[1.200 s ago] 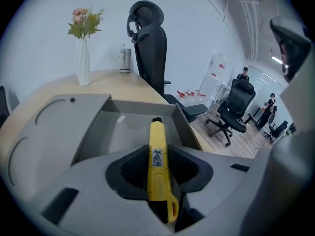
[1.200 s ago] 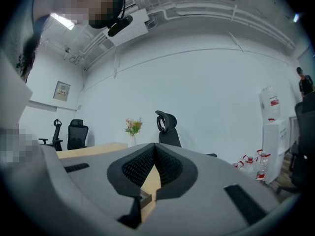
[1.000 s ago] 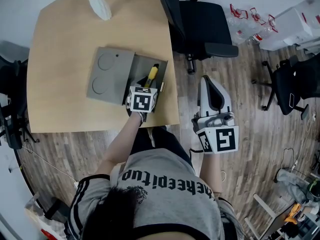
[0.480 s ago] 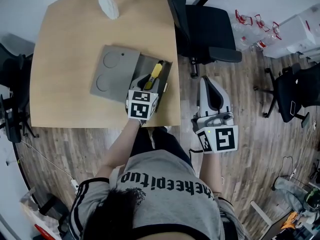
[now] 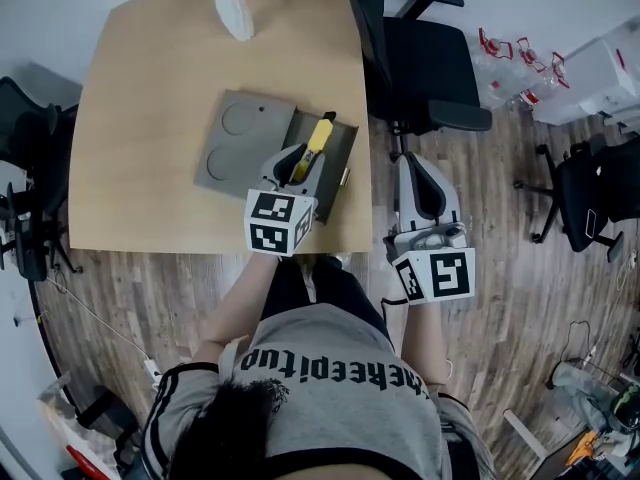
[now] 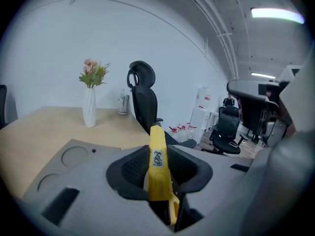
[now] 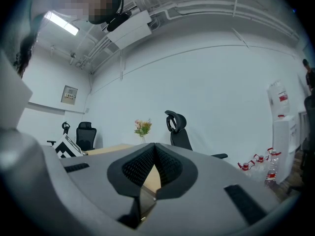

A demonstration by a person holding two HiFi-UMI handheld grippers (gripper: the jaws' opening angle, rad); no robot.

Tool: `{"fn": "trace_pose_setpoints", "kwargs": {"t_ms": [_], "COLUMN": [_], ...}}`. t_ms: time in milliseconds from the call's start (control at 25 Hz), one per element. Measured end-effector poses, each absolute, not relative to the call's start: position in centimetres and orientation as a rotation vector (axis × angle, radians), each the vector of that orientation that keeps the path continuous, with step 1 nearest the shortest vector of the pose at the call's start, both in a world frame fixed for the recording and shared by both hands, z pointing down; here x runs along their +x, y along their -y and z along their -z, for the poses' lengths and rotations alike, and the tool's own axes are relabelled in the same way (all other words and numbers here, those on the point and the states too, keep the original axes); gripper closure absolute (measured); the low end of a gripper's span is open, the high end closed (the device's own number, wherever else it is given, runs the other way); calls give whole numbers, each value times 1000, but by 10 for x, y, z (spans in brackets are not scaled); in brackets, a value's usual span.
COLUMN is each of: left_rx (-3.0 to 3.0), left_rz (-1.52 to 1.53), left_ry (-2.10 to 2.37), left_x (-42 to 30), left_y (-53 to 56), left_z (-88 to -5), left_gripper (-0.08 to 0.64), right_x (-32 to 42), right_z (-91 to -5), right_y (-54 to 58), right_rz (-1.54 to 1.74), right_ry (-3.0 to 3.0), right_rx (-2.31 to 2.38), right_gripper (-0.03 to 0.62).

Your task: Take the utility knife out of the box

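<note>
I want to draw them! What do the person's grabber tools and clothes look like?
The left gripper and right gripper are pale grey with black ribbed pads. Each carries a white cube with black square markers. The person wears a grey short-sleeved T-shirt with black lettering.

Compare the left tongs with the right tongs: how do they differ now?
The left tongs clamp the yellow utility knife; the right tongs are shut on nothing. The left tongs are above the box on the table; the right tongs are beside the table, over the floor. Both carry a marker cube.
</note>
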State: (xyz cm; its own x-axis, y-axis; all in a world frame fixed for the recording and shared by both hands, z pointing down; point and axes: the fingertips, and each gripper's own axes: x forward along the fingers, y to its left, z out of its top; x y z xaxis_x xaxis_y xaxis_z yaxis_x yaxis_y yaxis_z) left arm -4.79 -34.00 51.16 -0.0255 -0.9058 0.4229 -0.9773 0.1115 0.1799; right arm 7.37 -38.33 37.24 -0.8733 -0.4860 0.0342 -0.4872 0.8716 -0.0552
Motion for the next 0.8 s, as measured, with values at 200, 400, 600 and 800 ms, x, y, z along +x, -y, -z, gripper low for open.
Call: {"fn": "trace_pose_setpoints", "kwargs": {"t_ms": [200,400,600,800], "left_rx": [1905,1976,2057,2121], "left_rz": [-175,-103,-59,-49], "left_ry": [1978,1977,1954,1931], "left_x": [-50,-57,-65,-73], "left_y": [331,318,302,282], "left_z": [-485,-459,-438,-423], "left_gripper": [433,433,433,433], "right_x": [65,53,44,41], "right_z": [-372,-366,-359,-353], "right_y": [374,357,337,317], "right_rz": [-89,-66,-44,-27], "right_ry": [3017,3019,3011,2988], "right_rx": [784,808,870,948], "right_gripper": [586,586,586,586]}}
